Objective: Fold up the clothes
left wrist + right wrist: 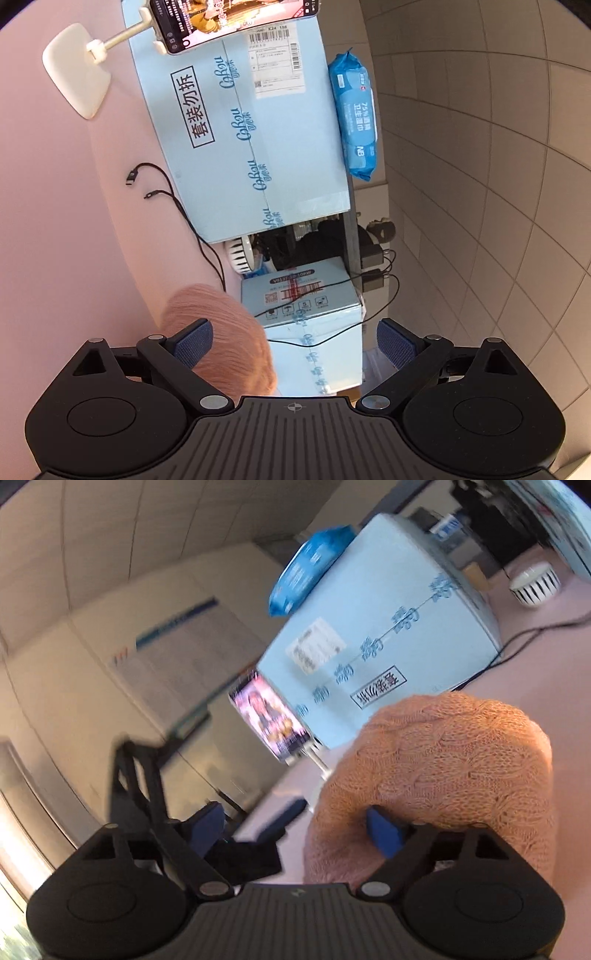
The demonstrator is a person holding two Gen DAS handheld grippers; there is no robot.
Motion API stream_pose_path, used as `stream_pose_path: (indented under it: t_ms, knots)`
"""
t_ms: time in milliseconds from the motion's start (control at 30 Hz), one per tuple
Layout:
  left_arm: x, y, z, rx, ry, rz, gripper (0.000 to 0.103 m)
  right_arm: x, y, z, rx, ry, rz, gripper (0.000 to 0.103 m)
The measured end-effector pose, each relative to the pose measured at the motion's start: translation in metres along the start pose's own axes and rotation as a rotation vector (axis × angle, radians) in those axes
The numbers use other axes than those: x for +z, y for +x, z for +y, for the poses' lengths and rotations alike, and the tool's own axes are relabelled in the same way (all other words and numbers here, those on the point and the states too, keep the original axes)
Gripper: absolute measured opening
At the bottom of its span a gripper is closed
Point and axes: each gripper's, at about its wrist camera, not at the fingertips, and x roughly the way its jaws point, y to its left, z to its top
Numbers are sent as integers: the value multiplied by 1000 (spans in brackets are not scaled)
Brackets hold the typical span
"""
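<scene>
The pink tabletop is carrying the bunched orange knit sweater, which is lying nearer the right tool, off to its right, against one blue pad. Right tool is standing spread, pinching nothing. Left tool is also spread, empty, with the sweater beside its left finger.

A peach-orange cable-knit sweater, bunched into a rounded heap, lies on the pale pink surface close in front of me. Its soft, fuzzy knit shows braided ridges. From my left side, only a blurred edge of it is visible.
</scene>
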Motion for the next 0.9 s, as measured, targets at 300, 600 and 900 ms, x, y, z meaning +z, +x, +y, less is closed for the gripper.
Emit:
stream_pose_path:
  t_ms: [300, 600, 900]
  knots:
    - [-16, 0, -35, -19, 124, 57, 97, 30, -49, -15, -111, 61, -96, 96]
    - [-27, 61, -1, 187, 143, 210, 99, 20, -19, -63, -147, 258, 6, 89]
    - [-9, 53, 12, 218, 80, 180, 99, 25, -35, -32, -162, 105, -145, 96]
